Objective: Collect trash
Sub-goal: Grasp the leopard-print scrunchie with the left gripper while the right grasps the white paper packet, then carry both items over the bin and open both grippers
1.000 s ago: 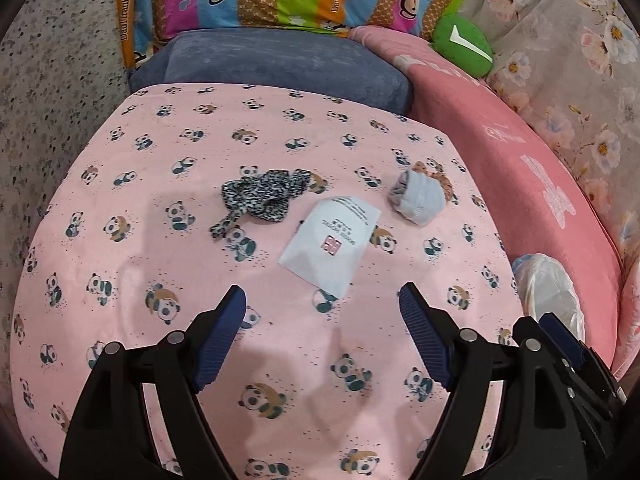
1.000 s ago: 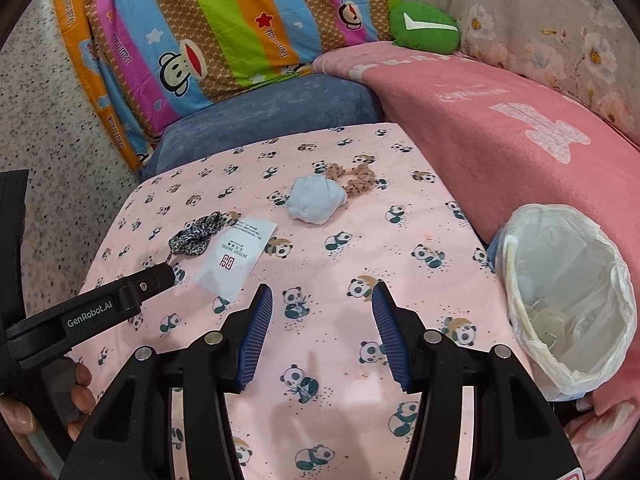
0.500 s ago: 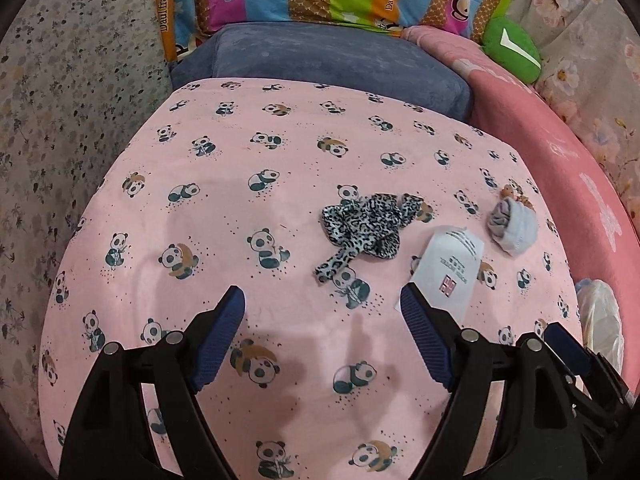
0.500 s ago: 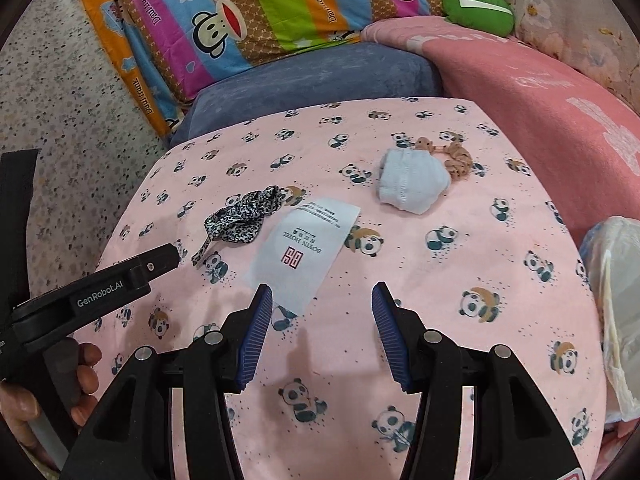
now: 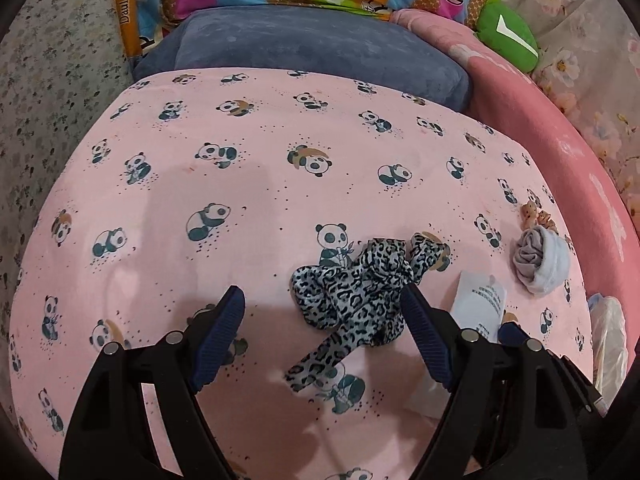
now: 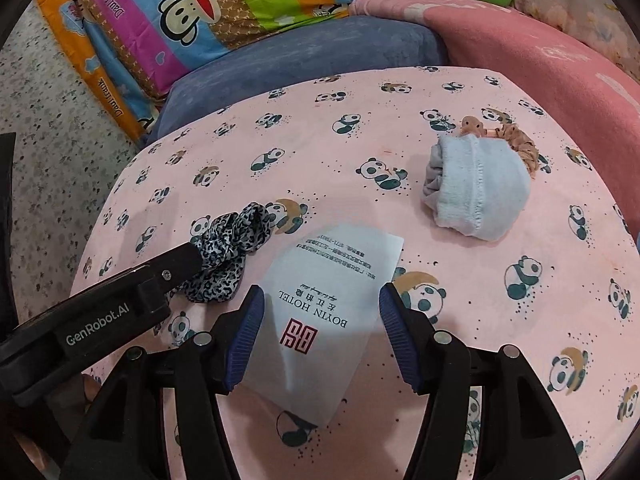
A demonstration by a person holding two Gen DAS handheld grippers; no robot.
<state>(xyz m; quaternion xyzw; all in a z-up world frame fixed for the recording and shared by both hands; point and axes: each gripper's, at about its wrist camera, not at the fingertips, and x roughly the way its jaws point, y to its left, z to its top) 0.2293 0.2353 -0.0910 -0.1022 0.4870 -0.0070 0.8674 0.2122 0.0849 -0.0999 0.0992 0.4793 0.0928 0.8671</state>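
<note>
A leopard-print scrunchie [image 5: 356, 288] lies on the pink panda sheet [image 5: 240, 200]. My left gripper [image 5: 322, 338] is open, its fingers straddling the scrunchie low over the sheet. A white BOYIN HOTEL paper packet [image 6: 320, 320] lies flat to its right. My right gripper [image 6: 320, 336] is open with the packet between its fingers. The scrunchie [image 6: 232, 248] also shows in the right wrist view, partly behind the left gripper's finger [image 6: 176, 264]. A rolled light-blue sock [image 6: 476, 192] and a tan hair tie [image 6: 508, 136] lie further right.
A white bag-lined bin [image 5: 608, 320] peeks at the sheet's right edge. A blue cushion [image 5: 304, 48] and a striped monkey pillow [image 6: 224, 8] sit at the back. A pink blanket [image 6: 560, 72] rises on the right, with a green plush [image 5: 508, 36] behind.
Both grippers moved forward and down toward the sheet. The left now straddles the scrunchie; the right swung left from the bin and now straddles the packet. Both stayed open.
</note>
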